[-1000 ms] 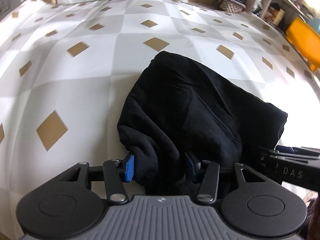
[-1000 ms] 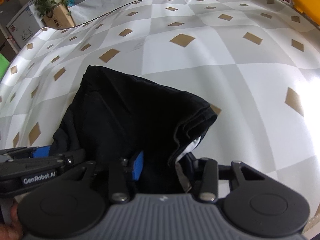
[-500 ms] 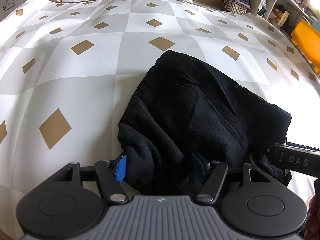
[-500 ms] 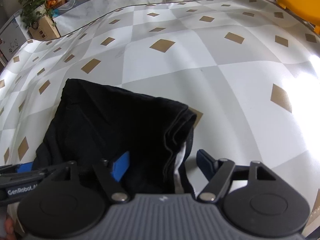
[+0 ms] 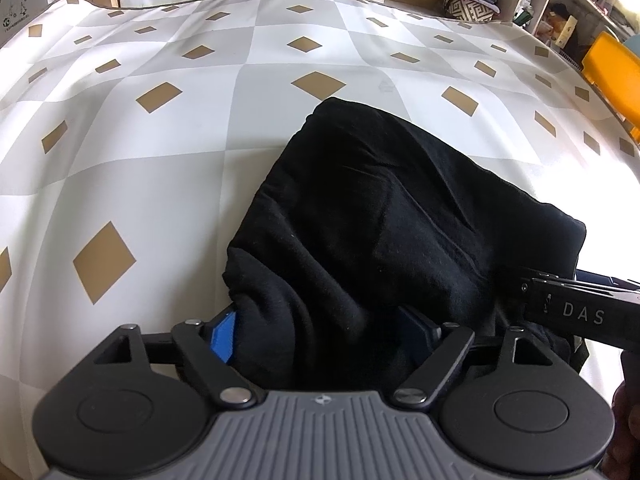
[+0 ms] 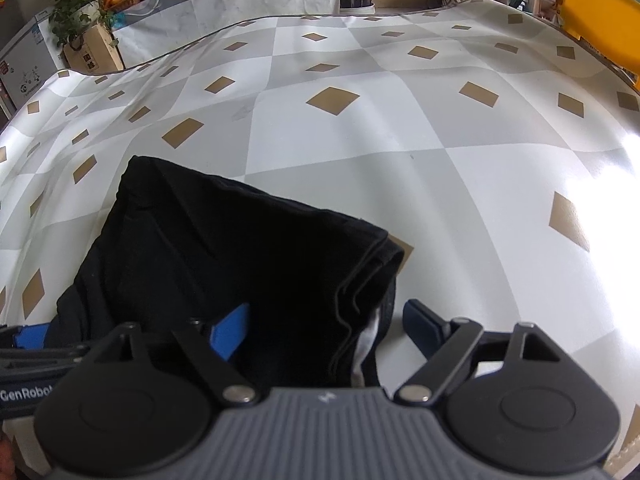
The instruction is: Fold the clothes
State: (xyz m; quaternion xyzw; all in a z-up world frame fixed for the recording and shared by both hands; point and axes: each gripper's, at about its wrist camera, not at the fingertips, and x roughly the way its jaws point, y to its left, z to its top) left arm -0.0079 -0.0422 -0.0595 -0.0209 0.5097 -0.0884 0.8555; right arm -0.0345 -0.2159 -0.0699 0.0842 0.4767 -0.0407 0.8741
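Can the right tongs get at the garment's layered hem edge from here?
Probably yes. The right tongs are opening, and the black garment's stacked hem edge lies between the fingers with nothing covering it; the left tongs sit off to the side.

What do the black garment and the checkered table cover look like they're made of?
Black garment: soft matte knit, probably cotton jersey; it slumps in loose folds and shows fine lint. Table cover: likely vinyl or oilcloth; smooth printed pattern with a bright glare patch.
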